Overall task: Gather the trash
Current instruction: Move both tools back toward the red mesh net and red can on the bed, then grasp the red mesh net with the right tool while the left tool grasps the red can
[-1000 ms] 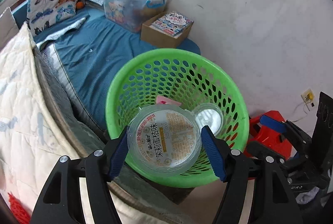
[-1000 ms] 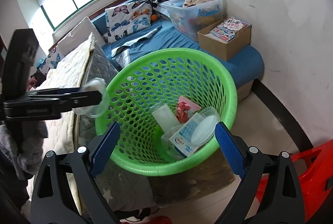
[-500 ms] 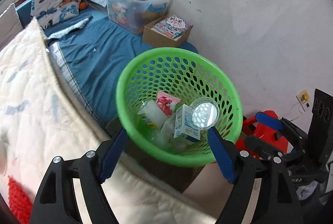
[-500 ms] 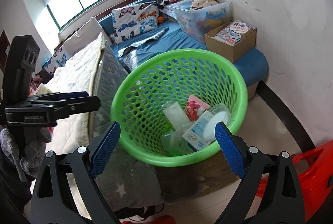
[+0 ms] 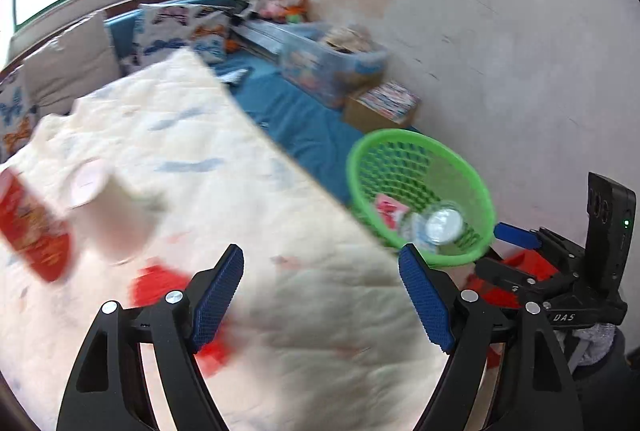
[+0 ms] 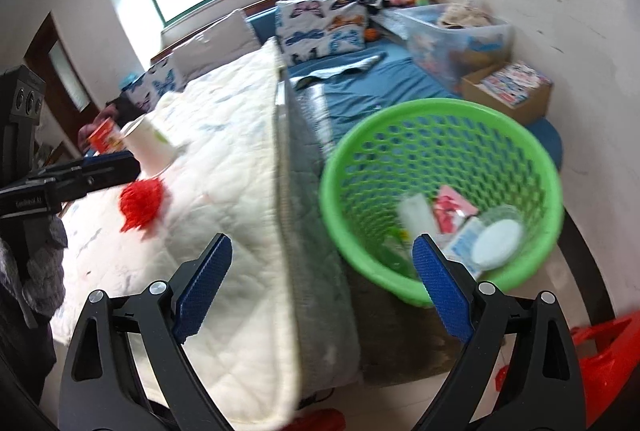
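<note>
The green mesh basket (image 6: 532,167) stands at the bed's foot and holds several pieces of trash, among them a clear lidded cup (image 6: 498,241) and a pink wrapper (image 6: 452,209). It also shows in the left wrist view (image 5: 400,139). My left gripper (image 5: 320,295) is open and empty above the white quilt (image 5: 240,191). On the quilt lie a white paper cup (image 5: 108,219), a red packet (image 5: 32,231) and a red mesh scrap (image 5: 160,283). My right gripper (image 6: 320,283) is open and empty, over the quilt's edge beside the basket.
A blue mattress (image 6: 380,79) carries a clear storage box (image 6: 456,31), a cardboard box of booklets (image 6: 512,87) and butterfly pillows (image 6: 320,19). A red plastic object (image 6: 608,359) sits on the floor at right. The wall is close behind the basket.
The left gripper let the lidded cup fall into the basket, then swung left and back over the quilt. The right gripper also turned left, away from the basket.
</note>
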Demonstrator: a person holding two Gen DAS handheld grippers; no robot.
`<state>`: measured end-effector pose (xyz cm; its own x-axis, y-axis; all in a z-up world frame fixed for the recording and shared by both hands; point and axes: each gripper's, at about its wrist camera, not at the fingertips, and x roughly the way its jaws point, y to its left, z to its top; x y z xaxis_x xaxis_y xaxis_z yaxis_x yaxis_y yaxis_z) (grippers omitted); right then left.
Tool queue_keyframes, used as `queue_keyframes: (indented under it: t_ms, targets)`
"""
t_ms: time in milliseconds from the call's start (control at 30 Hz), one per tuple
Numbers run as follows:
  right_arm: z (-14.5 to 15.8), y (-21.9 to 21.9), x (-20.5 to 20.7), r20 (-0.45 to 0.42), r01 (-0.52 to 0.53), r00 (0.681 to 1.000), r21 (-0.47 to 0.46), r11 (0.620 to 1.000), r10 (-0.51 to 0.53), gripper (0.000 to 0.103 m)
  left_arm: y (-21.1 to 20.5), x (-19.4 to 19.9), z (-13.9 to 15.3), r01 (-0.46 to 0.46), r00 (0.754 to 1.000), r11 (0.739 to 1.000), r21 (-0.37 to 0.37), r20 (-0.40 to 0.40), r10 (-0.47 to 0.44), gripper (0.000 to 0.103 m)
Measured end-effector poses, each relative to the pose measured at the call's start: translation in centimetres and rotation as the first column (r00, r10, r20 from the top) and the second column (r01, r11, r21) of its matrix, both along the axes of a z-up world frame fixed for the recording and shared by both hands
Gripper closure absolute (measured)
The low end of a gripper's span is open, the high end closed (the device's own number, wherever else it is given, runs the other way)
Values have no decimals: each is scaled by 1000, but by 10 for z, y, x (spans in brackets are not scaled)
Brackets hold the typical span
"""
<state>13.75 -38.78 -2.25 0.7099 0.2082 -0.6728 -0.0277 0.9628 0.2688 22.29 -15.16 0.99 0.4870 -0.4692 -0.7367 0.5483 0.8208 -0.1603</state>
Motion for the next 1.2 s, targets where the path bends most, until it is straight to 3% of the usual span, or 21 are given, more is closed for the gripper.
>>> queue_keyframes:
  t_ms: [200,500,800,1200]
  targets:
    - [0,49,12,-5,-100,995,-11,995,100,15,72,3,4,-134,990,991,7,32,134,26]
    - [-1,130,43,-17,-264,964,-21,964,264,20,147,16,3,-273,962,962,20,35,272,26]
    - [-8,189,74,-41,-356,934,-20,934,355,25,183,19,-2,-324,946,946,19,36,323,26]
    - [-27,219,112,-88,-354,932,5,935,353,33,213,39,-22,-394,919,918,34,12,394,26]
